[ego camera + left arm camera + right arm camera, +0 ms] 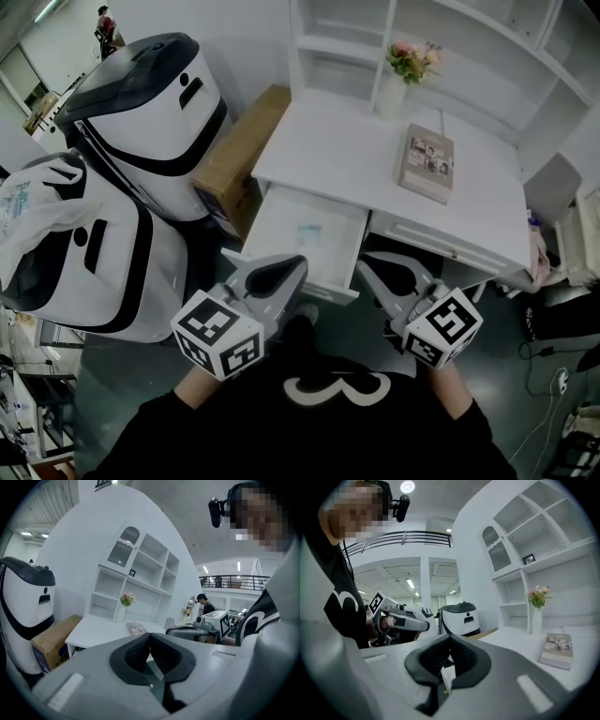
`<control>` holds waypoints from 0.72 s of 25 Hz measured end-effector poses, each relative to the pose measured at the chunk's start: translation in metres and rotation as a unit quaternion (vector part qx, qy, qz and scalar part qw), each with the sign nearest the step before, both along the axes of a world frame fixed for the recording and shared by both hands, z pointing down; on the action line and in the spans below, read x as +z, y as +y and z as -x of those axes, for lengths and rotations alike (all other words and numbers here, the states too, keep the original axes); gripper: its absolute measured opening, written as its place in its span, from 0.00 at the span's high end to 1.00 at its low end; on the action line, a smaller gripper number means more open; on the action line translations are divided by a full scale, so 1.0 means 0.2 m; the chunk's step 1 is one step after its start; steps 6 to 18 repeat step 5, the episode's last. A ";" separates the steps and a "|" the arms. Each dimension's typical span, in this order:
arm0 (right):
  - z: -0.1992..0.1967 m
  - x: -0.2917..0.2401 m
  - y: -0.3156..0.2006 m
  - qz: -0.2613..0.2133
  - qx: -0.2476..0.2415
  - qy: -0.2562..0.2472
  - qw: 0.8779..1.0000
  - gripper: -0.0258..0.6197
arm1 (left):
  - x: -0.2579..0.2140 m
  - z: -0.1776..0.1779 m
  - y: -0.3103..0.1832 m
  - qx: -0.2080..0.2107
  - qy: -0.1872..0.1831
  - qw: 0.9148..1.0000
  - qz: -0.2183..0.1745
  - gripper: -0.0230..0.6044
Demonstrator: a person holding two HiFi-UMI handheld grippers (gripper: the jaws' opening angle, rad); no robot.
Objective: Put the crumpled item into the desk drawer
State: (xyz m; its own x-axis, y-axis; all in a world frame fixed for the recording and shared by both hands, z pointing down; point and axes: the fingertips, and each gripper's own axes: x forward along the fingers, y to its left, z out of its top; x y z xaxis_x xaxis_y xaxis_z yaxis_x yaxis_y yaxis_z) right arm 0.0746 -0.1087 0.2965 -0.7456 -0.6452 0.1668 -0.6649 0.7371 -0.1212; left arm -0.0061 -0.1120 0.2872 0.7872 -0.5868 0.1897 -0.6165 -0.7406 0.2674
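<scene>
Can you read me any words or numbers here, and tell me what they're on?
"3": a white figure on the person's black shirt, or so it looks.
Book on the desk: cover print too small to read.
Plastic bag: bluish print, too blurred.
Two marker cubes: only black-and-white squares, no letters.

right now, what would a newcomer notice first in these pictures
The left gripper and right gripper, both shut, fill the head view's foreground. Just beyond them the drawer of the white desk stands pulled open, and two big white-and-black bins crowd its left side. A book and a vase of pink flowers sit on top.
</scene>
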 end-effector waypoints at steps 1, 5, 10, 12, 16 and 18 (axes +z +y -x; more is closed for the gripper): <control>0.00 0.00 0.00 0.000 0.000 0.000 1.000 0.96 | 0.00 0.00 0.00 0.000 0.000 1.000 0.000 0.95; 0.01 0.00 0.01 0.000 -0.001 0.002 1.000 0.96 | 0.00 0.00 0.00 0.000 -0.002 1.000 -0.001 0.95; 0.01 0.00 0.01 0.000 -0.001 0.002 1.000 0.96 | 0.00 0.00 0.00 0.000 -0.002 1.000 -0.001 0.95; 0.01 0.00 0.01 0.000 -0.001 0.002 1.000 0.96 | 0.00 0.00 0.00 0.000 -0.002 1.000 -0.001 0.95; 0.01 0.00 0.01 0.000 -0.001 0.002 1.000 0.96 | 0.00 0.00 0.00 0.000 -0.002 1.000 -0.001 0.95; 0.01 0.00 0.01 0.000 -0.001 0.002 1.000 0.96 | 0.00 0.00 0.00 0.000 -0.002 1.000 -0.001 0.95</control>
